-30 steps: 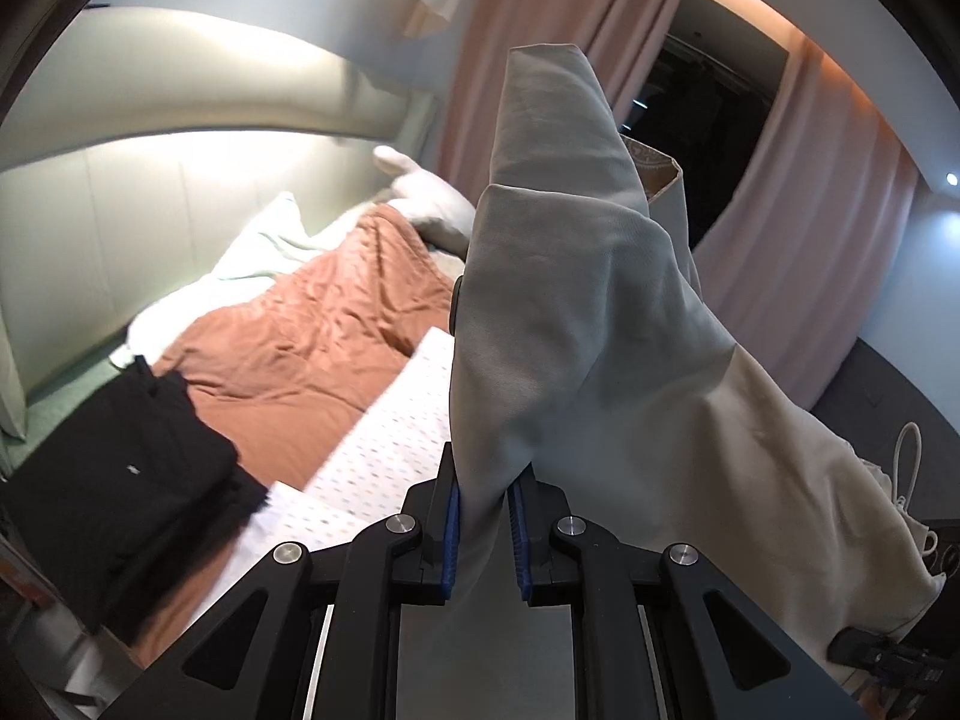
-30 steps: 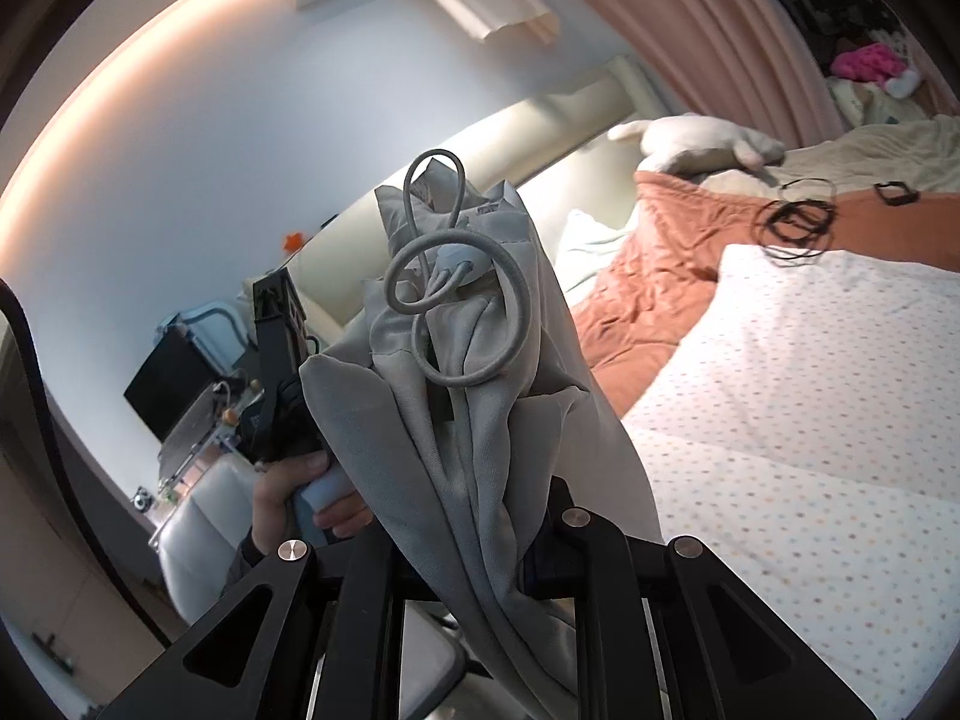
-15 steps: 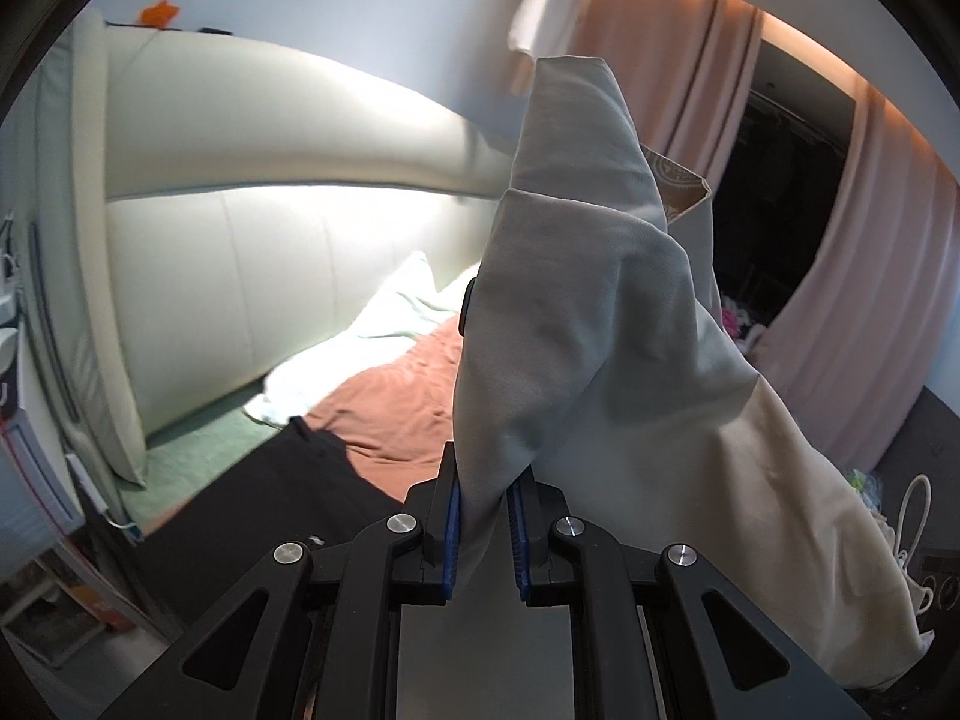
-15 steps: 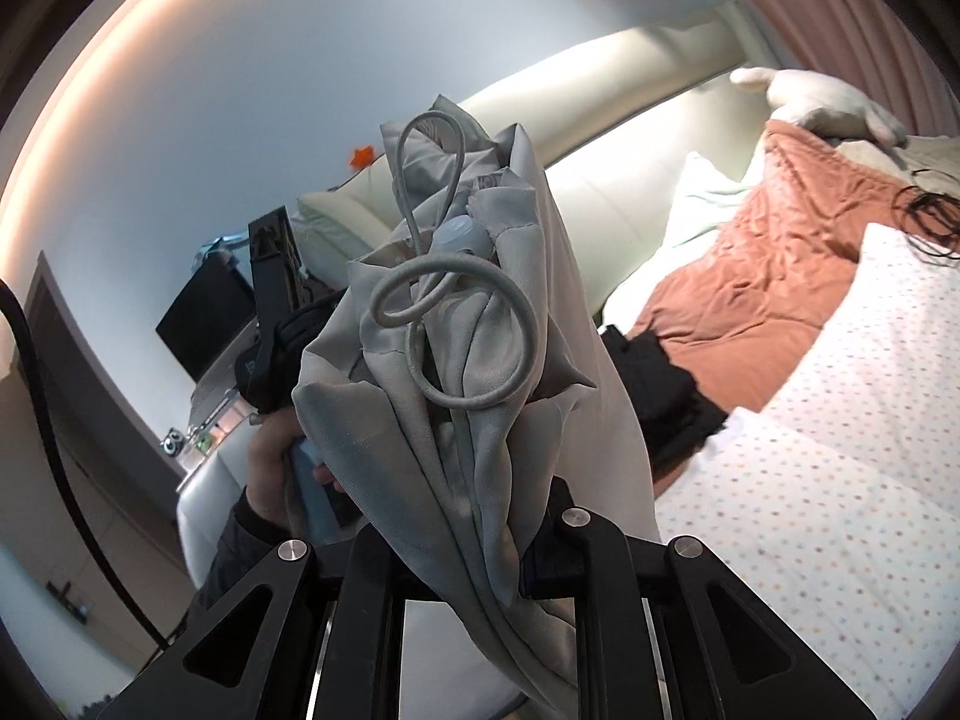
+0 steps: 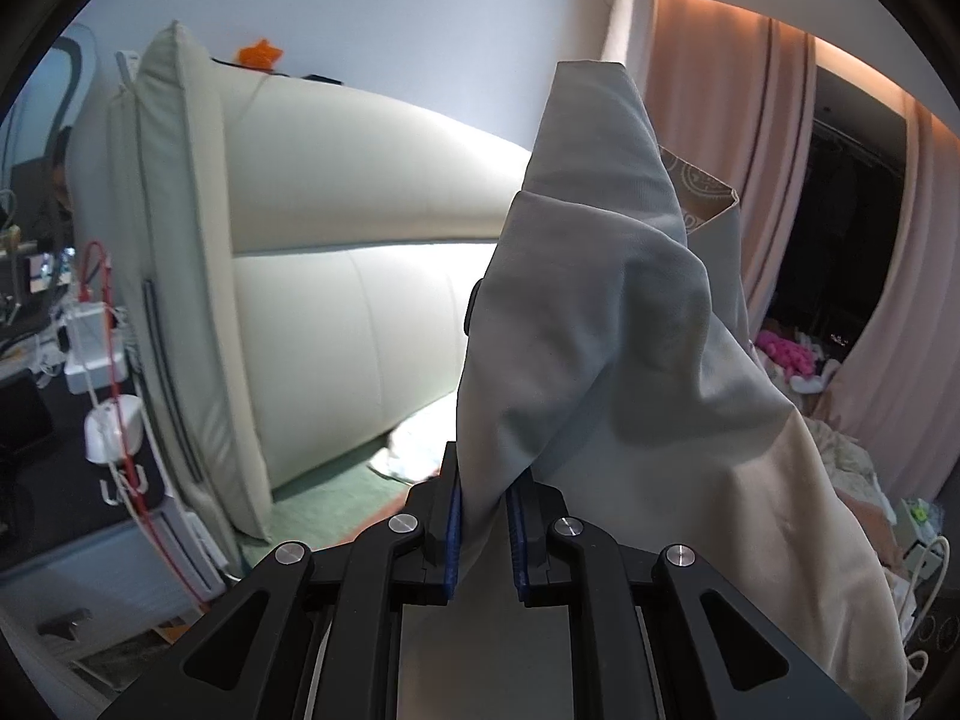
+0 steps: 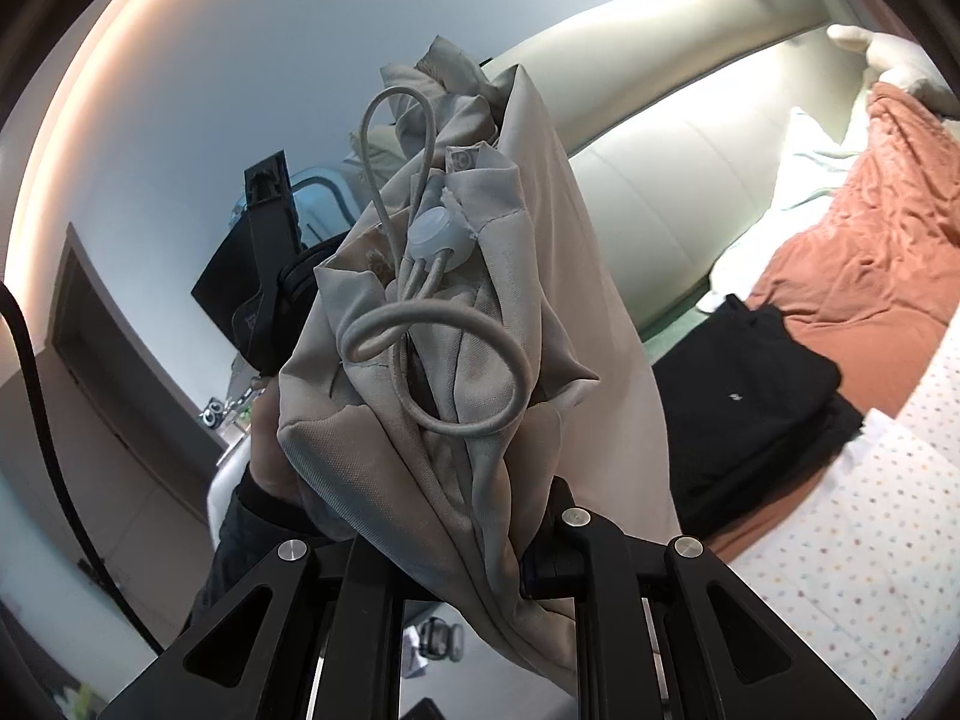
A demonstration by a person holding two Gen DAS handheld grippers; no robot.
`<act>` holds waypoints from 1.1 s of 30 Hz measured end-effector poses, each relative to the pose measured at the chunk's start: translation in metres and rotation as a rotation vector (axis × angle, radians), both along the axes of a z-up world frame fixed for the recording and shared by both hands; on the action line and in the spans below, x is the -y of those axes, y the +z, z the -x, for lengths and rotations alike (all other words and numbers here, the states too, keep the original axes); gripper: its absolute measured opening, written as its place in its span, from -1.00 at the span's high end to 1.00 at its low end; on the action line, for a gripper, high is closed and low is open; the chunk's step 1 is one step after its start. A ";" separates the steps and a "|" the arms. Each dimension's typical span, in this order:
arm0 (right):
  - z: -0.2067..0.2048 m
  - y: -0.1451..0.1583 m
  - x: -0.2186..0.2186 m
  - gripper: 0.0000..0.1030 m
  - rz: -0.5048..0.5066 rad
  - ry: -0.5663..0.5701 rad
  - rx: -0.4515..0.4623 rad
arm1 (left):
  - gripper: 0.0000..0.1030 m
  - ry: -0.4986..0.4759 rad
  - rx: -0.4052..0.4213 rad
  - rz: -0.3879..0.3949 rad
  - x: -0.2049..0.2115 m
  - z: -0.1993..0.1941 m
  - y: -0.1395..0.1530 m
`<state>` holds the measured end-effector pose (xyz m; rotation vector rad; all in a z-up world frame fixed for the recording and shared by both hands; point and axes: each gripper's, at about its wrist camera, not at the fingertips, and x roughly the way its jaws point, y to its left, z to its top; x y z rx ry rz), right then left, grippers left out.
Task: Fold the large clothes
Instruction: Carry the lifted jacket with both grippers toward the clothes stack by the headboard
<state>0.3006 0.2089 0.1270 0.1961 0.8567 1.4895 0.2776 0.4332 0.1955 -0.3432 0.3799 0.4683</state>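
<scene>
**Above the bed — one grey garment, carried in two grips**

Between both grippers, held off the bedding: garment point(image 5: 606, 324), pale grey-beige, large, lightweight woven cloth. It rises up and forward out of each grip and drapes away to the side; its long run between the two grips cannot be traced in either view. No part of it is seen resting on the bed.

Bed point(image 6: 870, 546), dotted white cover, lies low to the right in the right wrist view, with a rust blanket point(image 6: 864, 240) and a folded black pile point(image 6: 750, 396) beyond. Judged the laying-out surface; the coming move turns on lowering the cloth toward that side.

Left gripper point(image 5: 485, 531): blue-padded jaws closed on a smooth fold of cloth, which stands up between them.

Right gripper point(image 6: 456, 534): jaws mostly hidden by fabric but pressed on a bunched hem — the thicker hold, likely to slip unevenly.

Drawcord point(image 6: 432, 354) with toggle point(image 6: 435, 237): loops loose over the bunch, above the right jaws. Judged a snag risk when spreading.
</scene>
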 end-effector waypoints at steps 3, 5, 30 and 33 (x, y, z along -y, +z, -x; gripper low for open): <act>0.008 0.000 -0.029 0.70 -0.006 0.035 -0.008 | 0.75 0.051 -0.007 -0.007 -0.021 0.010 0.001; 0.012 -0.004 -0.048 0.70 -0.011 0.062 -0.017 | 0.75 0.086 -0.013 -0.015 -0.033 0.014 0.000; -0.099 -0.100 -0.123 0.70 0.038 0.051 -0.258 | 0.75 0.172 -0.220 -0.046 -0.120 -0.103 -0.083; -0.125 -0.113 -0.114 0.70 0.031 0.018 -0.289 | 0.76 0.149 -0.258 -0.071 -0.121 -0.135 -0.094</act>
